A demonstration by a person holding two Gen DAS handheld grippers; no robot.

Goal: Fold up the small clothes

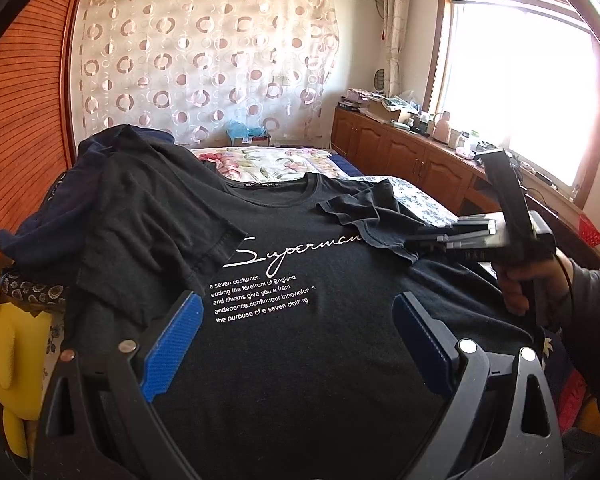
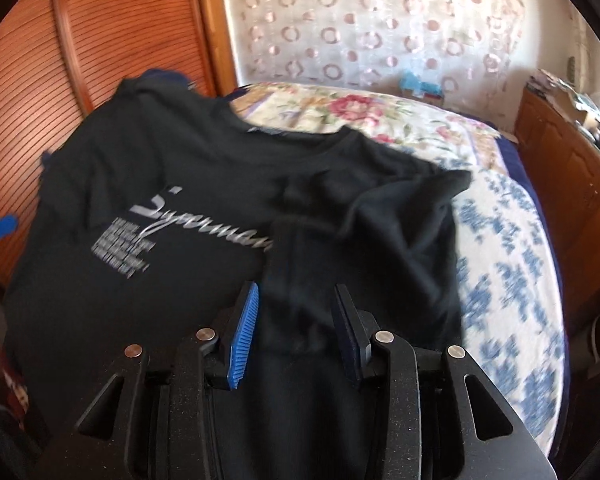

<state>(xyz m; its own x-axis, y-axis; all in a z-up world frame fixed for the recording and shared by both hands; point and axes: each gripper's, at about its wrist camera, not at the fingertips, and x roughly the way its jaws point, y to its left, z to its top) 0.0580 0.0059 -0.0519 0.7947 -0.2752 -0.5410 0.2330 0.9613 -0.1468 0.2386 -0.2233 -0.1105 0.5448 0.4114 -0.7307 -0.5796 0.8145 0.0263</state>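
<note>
One black cotton T-shirt with white "Superman" script (image 1: 300,360) lies face up on the floral-quilted bed (image 2: 500,240), both short sleeves folded in over the chest. One heap of dark navy clothes (image 1: 60,216) sits by its left shoulder.

Two grippers. Left gripper (image 1: 298,320): blue-padded fingers spread wide above the shirt's lower front, holding nothing. Right gripper (image 2: 296,300): fingers narrowed around a bunched fold of the right sleeve; the blurred view leaves contact unclear.
</note>
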